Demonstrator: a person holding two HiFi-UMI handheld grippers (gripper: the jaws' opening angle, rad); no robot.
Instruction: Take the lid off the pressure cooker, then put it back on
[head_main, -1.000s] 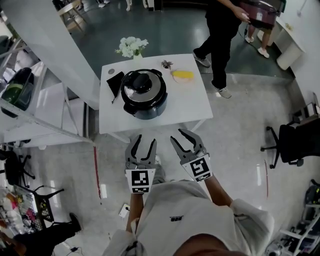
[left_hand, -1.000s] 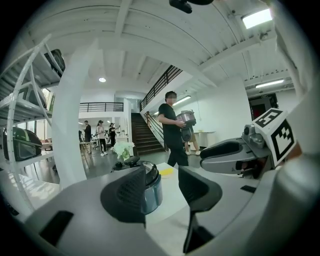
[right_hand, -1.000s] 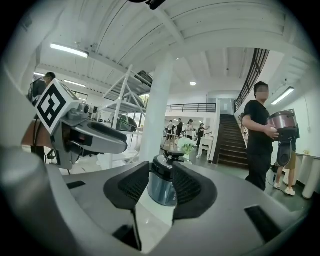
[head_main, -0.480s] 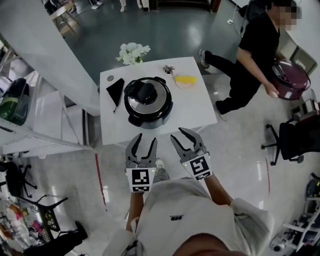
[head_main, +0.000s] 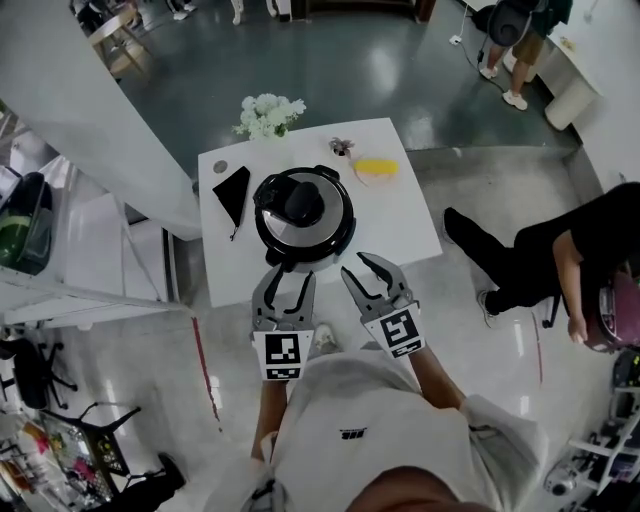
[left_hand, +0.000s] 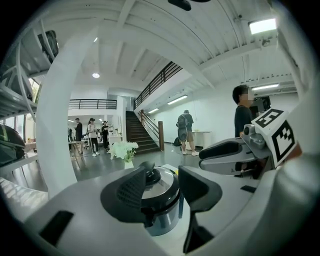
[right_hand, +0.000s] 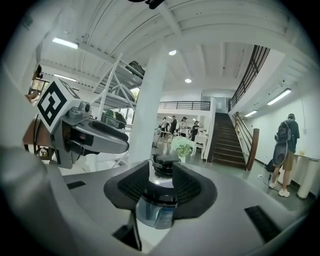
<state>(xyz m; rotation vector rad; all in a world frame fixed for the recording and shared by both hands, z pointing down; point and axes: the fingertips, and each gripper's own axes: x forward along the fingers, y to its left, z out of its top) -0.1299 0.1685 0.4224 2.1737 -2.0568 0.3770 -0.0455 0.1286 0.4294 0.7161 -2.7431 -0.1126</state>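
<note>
A black-and-steel pressure cooker stands on the white table with its lid and black knob in place. My left gripper hovers at the table's near edge, just short of the cooker. My right gripper is beside it at the same edge. Each gripper's jaws are drawn in to a narrow slot that holds nothing. In the left gripper view the cooker shows through the left gripper. In the right gripper view the cooker shows beyond the right gripper.
On the table lie a black folded cloth, white flowers, a yellow object and a small dark item. A white rack stands to the left. A person in black crosses the floor at right.
The table and cooker have drawn closer to both grippers, which keep the same posture. The person in black has moved from beyond the table to the right side.
</note>
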